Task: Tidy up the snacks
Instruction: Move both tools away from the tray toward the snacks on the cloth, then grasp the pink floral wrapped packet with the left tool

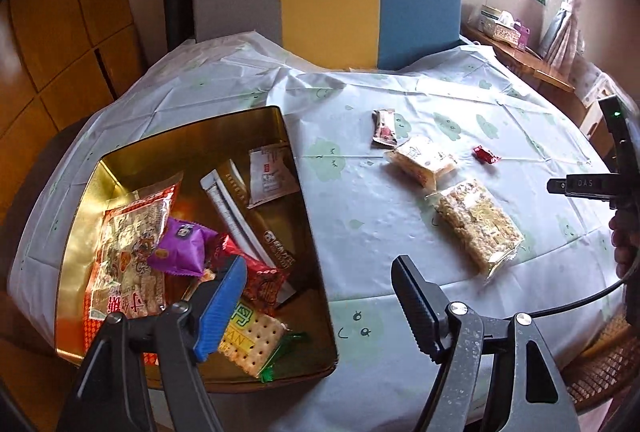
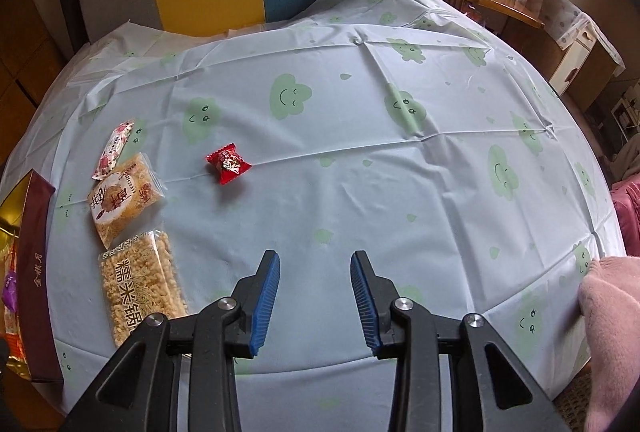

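Tin (image 1: 192, 136): at your left, gold inside, snacks piled in it (purple packet (image 1: 182, 250) on top).
Left gripper (image 1: 320, 296): your jaws stand spread, empty, over the tin's right wall.
Table (image 2: 360, 192): rice cake (image 2: 140, 288), square pack (image 2: 124, 198), small packet (image 2: 116, 148), then red candy (image 2: 228, 163) apart.
Right gripper (image 2: 315, 298): your jaws are parted, nothing between.

Counter cloth (image 2: 340, 200): pale blue, green smiling-cloud print. Tin (image 1: 120, 168): gold inside, maroon outside. Candy (image 2: 228, 163): red wrapper. Puffed-rice bar (image 2: 140, 296): pale yellow, clear wrap. Packet in tin (image 1: 182, 246): purple. Chair back (image 1: 328, 4): grey, yellow, blue bands.
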`<state>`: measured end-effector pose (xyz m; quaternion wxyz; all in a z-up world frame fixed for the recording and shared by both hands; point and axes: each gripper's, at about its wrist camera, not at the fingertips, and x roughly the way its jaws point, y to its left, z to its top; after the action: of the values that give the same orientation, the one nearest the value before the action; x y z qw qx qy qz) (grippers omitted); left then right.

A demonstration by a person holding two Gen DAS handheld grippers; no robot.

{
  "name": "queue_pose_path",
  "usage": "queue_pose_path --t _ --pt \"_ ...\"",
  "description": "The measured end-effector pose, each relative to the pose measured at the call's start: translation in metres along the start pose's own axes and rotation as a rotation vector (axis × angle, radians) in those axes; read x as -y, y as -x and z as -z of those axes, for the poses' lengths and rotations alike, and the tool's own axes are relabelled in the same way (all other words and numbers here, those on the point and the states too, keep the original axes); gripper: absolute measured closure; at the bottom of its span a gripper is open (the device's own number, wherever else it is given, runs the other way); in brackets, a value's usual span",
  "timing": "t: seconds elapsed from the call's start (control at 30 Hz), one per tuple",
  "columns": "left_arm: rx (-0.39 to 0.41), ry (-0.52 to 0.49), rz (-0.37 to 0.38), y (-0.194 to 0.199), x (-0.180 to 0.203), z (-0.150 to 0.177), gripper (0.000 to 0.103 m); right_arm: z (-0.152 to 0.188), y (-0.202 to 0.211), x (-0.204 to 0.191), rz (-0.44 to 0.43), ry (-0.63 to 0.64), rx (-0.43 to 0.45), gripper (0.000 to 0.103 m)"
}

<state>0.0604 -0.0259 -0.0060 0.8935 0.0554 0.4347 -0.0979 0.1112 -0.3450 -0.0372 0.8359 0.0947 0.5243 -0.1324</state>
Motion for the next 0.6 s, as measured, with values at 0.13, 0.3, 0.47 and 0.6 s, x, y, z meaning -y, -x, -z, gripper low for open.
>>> queue_pose_path --t 0.13,0.3,0.47,0.6 --pt "0.002 -0.046 -0.003 -0.007 0.015 -0.012 0.028 0.0 0.0 -0.001 -0.003 0.003 -0.003 0.066" --pt "-0.027 -0.059 0.008 -0.026 0.026 -0.031 0.037 0.001 0.001 -0.001 -0.009 0.005 0.001 0.066" --pt "-0.053 -0.039 0.024 -0.044 0.033 -0.045 0.04 0.001 0.002 -0.002 -0.02 0.011 0.0 0.066" --pt "-0.074 -0.026 0.035 -0.059 0.033 -0.06 0.04 0.001 0.003 -0.004 -0.03 0.019 0.001 0.066"
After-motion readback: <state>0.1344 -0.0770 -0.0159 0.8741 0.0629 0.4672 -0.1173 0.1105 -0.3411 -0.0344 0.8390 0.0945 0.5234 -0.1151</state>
